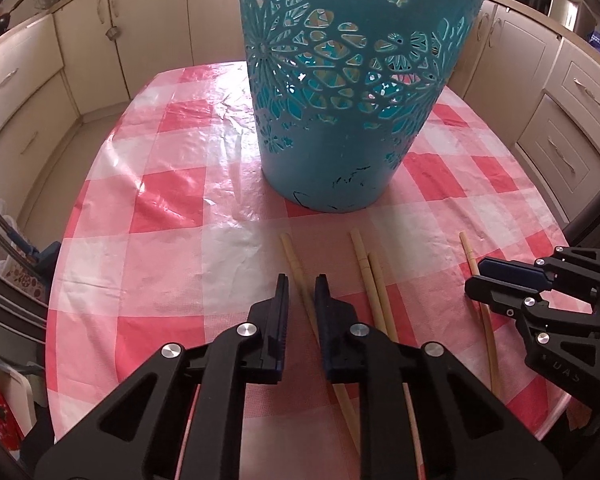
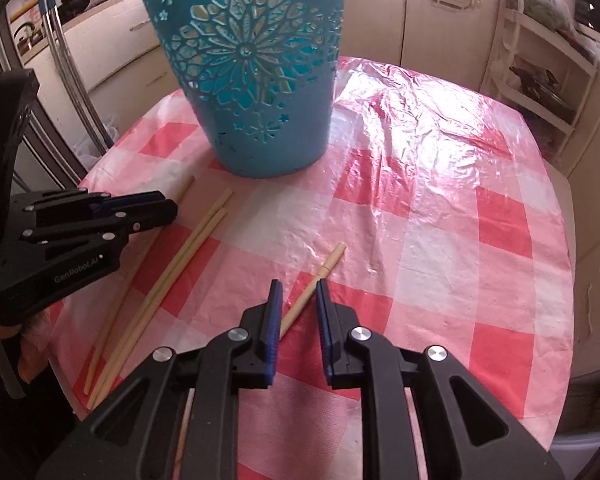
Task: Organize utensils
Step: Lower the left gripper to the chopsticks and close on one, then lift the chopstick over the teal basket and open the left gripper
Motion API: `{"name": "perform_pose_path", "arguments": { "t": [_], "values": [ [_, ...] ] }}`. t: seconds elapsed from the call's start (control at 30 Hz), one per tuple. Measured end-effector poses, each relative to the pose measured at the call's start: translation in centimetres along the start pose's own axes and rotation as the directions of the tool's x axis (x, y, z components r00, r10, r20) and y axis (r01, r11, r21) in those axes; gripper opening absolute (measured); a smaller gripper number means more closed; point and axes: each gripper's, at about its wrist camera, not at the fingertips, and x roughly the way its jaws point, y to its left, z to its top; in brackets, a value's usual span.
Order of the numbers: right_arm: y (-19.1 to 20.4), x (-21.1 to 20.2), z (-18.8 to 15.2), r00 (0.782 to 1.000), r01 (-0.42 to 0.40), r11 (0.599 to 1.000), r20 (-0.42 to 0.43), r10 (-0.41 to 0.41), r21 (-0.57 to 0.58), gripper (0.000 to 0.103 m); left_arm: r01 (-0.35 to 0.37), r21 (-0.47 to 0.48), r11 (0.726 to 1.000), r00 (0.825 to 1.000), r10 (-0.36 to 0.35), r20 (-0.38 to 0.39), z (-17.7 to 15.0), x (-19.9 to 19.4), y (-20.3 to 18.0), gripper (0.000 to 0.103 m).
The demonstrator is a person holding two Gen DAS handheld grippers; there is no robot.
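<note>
A: Nearest the lens, the left gripper (image 1: 302, 292) has its jaws drawn narrow around the leftmost chopstick (image 1: 296, 264). The stick runs between the blue pads, yet a sliver of tablecloth shows on either side, so I cannot tell whether the pads press on it.

B: And the right gripper (image 2: 298, 294)?

A: Just as narrow, straddling a lone chopstick (image 2: 320, 276) that lies well apart from the others. Again I cannot tell whether it is pinched. That stick's thick end points away from the gripper.

B: Where are the remaining utensils?

A: A pair of chopsticks (image 1: 370, 268) lies side by side, touching, between the two grippers. All four lie flat on the pink-and-white checked tabletop (image 1: 172, 208).

B: The container?

A: A teal basket (image 1: 340, 92) with floral cut-outs stands upright beyond the sticks' far ends, near them.
</note>
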Motion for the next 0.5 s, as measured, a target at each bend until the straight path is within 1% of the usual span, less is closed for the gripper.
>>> {"name": "perform_pose_path", "arguments": {
  "t": [0.07, 0.1, 0.13, 0.17, 0.23, 0.3, 0.37, 0.5],
  "values": [
    [0.0, 0.0, -0.3, 0.999, -0.026, 0.999, 0.022, 0.026, 0.033, 0.018, -0.003, 0.006, 1.000, 1.000, 0.003, 0.005, 0.0, 0.1, -0.2, 0.013],
    [0.3, 0.0, -0.4, 0.999, -0.031, 0.999, 0.030, 0.030, 0.028, 0.017, 0.001, 0.007, 1.000, 1.000, -0.001, 0.006, -0.1, 0.1, -0.2, 0.013],
    [0.8, 0.1, -0.5, 0.999, -0.032, 0.999, 0.032, 0.032, 0.001, 0.012, 0.005, 0.009, 1.000, 1.000, -0.005, 0.004, -0.1, 0.1, -0.2, 0.008],
    [1.3, 0.1, -0.4, 0.999, -0.037, 0.999, 0.029, 0.037, -0.026, 0.011, 0.008, 0.010, 1.000, 1.000, -0.008, 0.003, -0.1, 0.0, -0.2, 0.006],
    [2.0, 0.1, -0.3, 0.999, -0.047, 0.998, 0.018, 0.048, -0.047, 0.011, 0.006, 0.011, 1.000, 1.000, -0.006, 0.004, -0.3, -0.1, -0.2, 0.005],
    [1.8, 0.1, -0.2, 0.999, -0.042, 0.998, 0.008, 0.042, -0.038, 0.011, 0.010, 0.011, 1.000, 1.000, -0.010, 0.006, -0.4, -0.1, -0.2, 0.005],
    [1.4, 0.1, -0.3, 0.998, -0.057, 0.998, 0.005, 0.057, -0.019, 0.011, 0.006, 0.005, 1.000, 1.000, -0.006, 0.006, -0.3, -0.1, -0.2, 0.005],
    [1.8, 0.0, -0.5, 0.998, -0.063, 0.997, 0.009, 0.063, -0.037, 0.011, 0.009, 0.010, 1.000, 1.000, -0.009, 0.006, -0.4, -0.2, -0.3, 0.005]
  ]
}}
